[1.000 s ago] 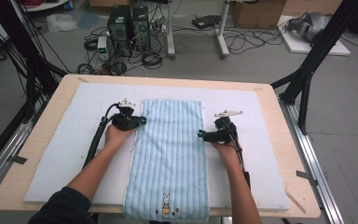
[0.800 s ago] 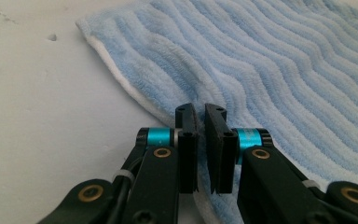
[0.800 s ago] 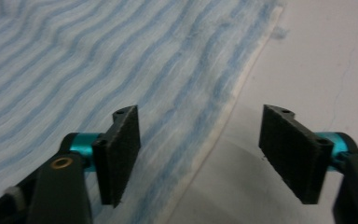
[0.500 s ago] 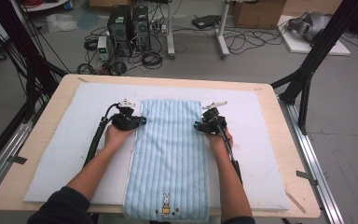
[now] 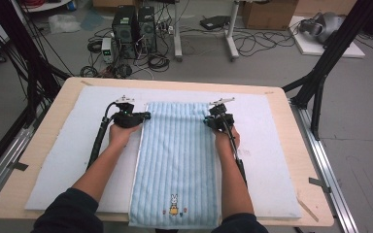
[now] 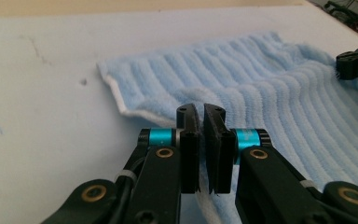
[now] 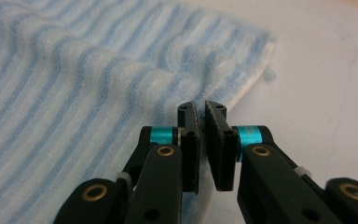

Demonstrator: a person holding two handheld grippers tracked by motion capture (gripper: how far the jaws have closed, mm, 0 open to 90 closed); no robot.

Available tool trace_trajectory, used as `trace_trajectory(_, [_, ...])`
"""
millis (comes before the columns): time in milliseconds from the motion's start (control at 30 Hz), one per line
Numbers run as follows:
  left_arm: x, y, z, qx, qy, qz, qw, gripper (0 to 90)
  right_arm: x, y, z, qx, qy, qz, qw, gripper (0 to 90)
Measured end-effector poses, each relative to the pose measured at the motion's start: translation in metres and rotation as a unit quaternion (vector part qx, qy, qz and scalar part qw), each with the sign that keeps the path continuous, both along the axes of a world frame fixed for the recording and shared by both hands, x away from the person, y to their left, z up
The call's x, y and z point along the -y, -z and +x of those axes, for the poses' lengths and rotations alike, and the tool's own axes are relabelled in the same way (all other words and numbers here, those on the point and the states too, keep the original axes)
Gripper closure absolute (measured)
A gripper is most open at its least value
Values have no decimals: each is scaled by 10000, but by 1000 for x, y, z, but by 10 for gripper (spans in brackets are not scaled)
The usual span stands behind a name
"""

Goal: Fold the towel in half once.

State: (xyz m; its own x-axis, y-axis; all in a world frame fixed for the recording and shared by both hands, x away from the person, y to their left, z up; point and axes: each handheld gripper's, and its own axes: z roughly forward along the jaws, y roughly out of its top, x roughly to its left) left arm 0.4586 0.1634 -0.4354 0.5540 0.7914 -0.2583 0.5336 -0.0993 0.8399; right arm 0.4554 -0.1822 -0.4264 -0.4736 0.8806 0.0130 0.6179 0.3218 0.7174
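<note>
A light blue striped towel (image 5: 177, 155) with a small rabbit picture near its close end lies lengthwise on the white mat (image 5: 73, 160). My left gripper (image 5: 145, 116) is at the towel's left edge near the far corner. In the left gripper view the jaws (image 6: 201, 109) are shut on that edge and the towel (image 6: 270, 79) bunches up around them. My right gripper (image 5: 206, 120) is at the right edge, opposite the left one. Its jaws (image 7: 202, 106) are pinched on the towel (image 7: 74, 70) edge, which rises in a fold. The right gripper (image 6: 356, 65) also shows across the cloth.
The mat covers most of a wooden table (image 5: 301, 160). Black frame posts (image 5: 320, 73) stand at the table's far corners. Computers (image 5: 133, 24) and cables lie on the floor beyond. Bare mat lies left and right of the towel.
My right gripper has slid along the towel's right edge, away from the person, to a spot level with the left gripper. The left gripper has stayed put.
</note>
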Motion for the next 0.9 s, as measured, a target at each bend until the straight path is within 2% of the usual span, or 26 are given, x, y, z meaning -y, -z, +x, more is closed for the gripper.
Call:
trace_trajectory(67, [-1,-5,-1,120,71,-47,9999,845,3,-2,-1,25,-6,150,9999,844])
trace_trajectory(200, [-1,-8,-6,162,219,13,9996,843,9,-6,-8,68,-126,351,9993,843])
trace_trajectory(267, [-3,-11,-13,245,279,-54,9993,843,11,-9,-13,115,-240,479,9985,843])
trace_trajectory(333, [-3,-14,-19,246,389,-73,9989,843,10,-11,-21,180,-347,429,9983,842])
trace_trajectory(367, [-3,-16,-23,281,454,-45,9986,844,11,-12,-25,203,-394,438,9981,842])
trace_trajectory(400, [-3,-17,-28,389,468,-116,9981,844,11,-12,-29,237,-435,457,9977,842])
trace_trajectory(433, [-3,-18,-32,404,525,-156,9977,844,12,-13,-33,260,-454,476,9975,843])
trace_trajectory(567, [-1,-22,-49,516,756,-76,9958,843,18,-14,-51,321,-529,576,9964,842])
trace_trajectory(633, [-3,-23,-58,595,798,-151,9949,843,22,-14,-60,354,-573,585,9960,842])
trace_trajectory(733, [-5,-21,-68,607,844,-254,9943,842,24,-14,-75,408,-657,648,9949,841])
trace_trajectory(767, [-5,-20,-71,611,863,-251,9941,841,25,-14,-80,507,-704,638,9942,841])
trace_trajectory(900, [-8,-16,-82,588,964,-253,9933,837,25,-12,-95,495,-800,647,9935,839])
